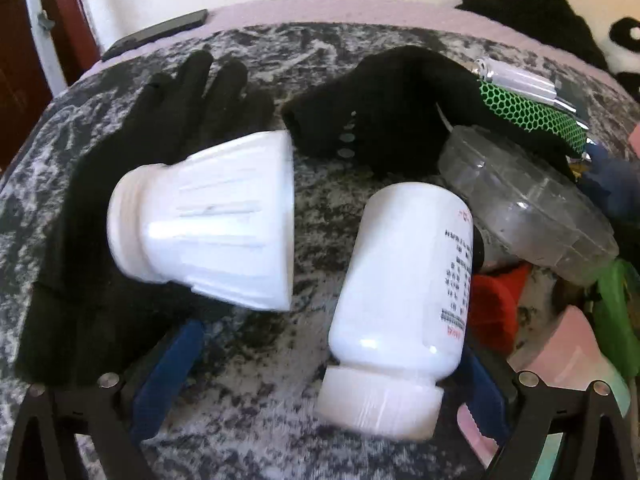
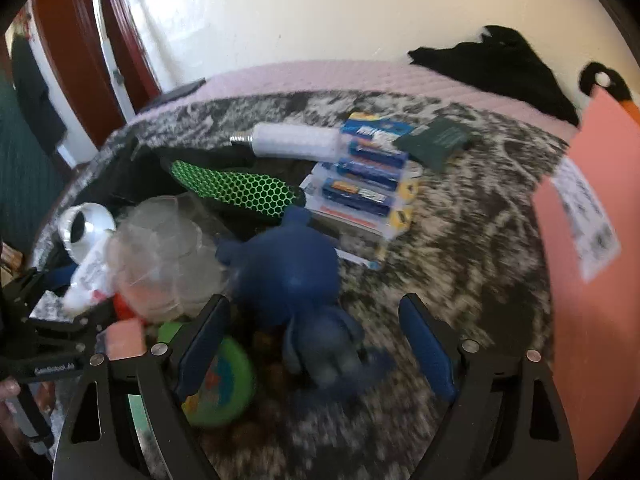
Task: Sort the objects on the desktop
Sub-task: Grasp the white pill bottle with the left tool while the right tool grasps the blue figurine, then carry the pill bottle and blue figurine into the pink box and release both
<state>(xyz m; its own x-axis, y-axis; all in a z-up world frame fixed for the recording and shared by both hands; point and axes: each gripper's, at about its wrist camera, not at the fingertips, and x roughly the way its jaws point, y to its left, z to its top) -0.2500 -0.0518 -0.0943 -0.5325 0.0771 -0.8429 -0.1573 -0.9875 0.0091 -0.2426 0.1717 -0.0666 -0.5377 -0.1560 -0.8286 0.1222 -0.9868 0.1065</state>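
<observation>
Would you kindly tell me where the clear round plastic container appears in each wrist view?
Left wrist: clear round container at right of centre, tilted, beside the white bottle.
Right wrist: same container at lower left, left of the blue toy.
Shared landmark: green honeycomb mesh just behind it.

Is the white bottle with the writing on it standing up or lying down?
Lying down. The white bottle rests on its side on the speckled cloth, cap screwed on and pointing toward the camera.

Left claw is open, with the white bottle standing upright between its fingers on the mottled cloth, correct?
Not quite: the left wrist view shows the white bottle lying on its side, cap toward the camera. The left claw is open around it, on the mottled cloth.
</observation>
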